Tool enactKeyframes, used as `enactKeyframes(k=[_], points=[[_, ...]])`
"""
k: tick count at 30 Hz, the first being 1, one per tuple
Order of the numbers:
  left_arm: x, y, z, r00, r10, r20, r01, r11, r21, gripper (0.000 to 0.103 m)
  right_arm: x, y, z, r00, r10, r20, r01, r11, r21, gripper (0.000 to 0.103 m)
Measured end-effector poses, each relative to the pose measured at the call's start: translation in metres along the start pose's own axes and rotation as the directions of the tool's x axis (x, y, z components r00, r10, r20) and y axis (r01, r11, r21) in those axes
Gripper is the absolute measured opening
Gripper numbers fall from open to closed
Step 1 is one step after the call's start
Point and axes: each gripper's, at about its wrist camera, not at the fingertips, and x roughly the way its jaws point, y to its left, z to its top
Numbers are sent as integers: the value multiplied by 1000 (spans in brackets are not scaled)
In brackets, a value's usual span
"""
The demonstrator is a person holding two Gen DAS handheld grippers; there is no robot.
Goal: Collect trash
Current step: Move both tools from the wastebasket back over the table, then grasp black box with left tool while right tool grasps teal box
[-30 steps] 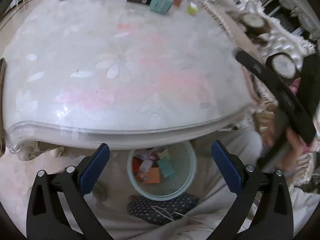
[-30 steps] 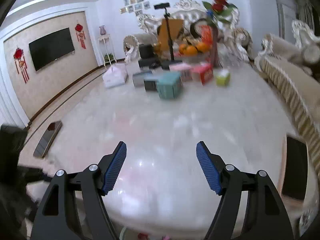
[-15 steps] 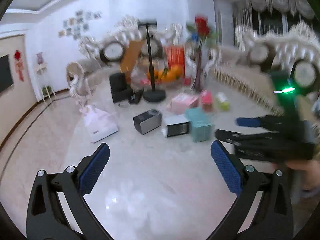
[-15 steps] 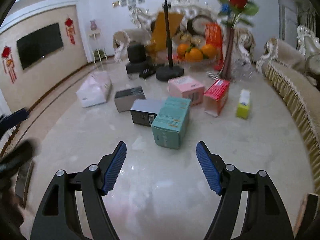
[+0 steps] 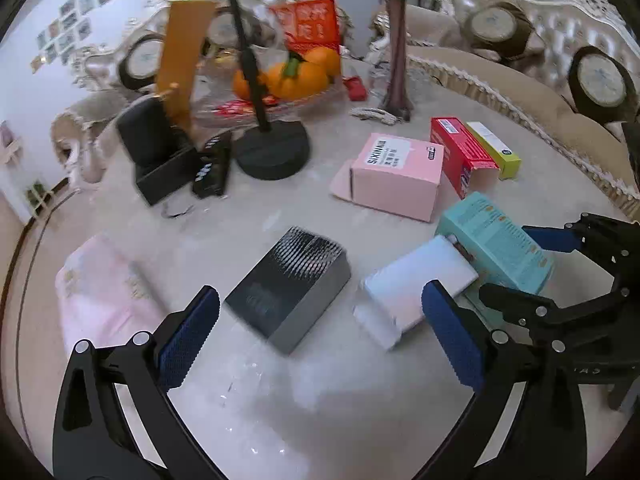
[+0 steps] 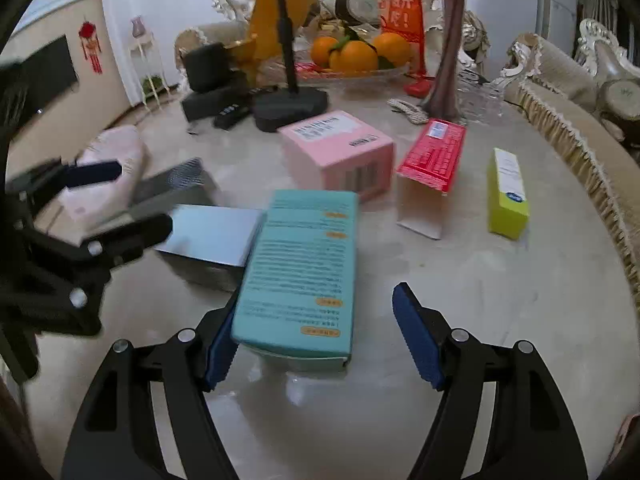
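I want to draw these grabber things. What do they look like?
Both the left gripper and the right gripper are black frames with triangle cut-outs and silver rivets. Their two fingers carry blue pads with a bumpy, ridged face. No cables or sleeves show.

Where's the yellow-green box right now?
The yellow-green box stands at the table's right side in the right wrist view, just right of the red box and near the fringed sofa.

Teal box [image 6: 300, 272] (pink box [image 6: 340, 152] behind)
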Motion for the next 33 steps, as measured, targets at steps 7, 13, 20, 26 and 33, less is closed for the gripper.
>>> enactKeyframes(k=[7,13,20,26,33], points=[[28,15,17,996,-80,-35,80,997,-12,98,12,-34,4,997,72,-15,-71,997,26,69],[17,28,8,986,-153,-62,158,985,69,98,13,-47,5,991,135,-17,-134,989,66,69],[29,38,13,982,-170,-82,178,979,100,98,12,-32,7,989,146,-7,-146,989,-11,69],[20,75,6,966,-250,-65,249,968,-33,98,14,-41,8,988,151,-11,-150,988,32,69],[39,48,5,966,-217,-138,233,966,112,98,14,-34,7,987,160,-10,-160,987,-4,69]])
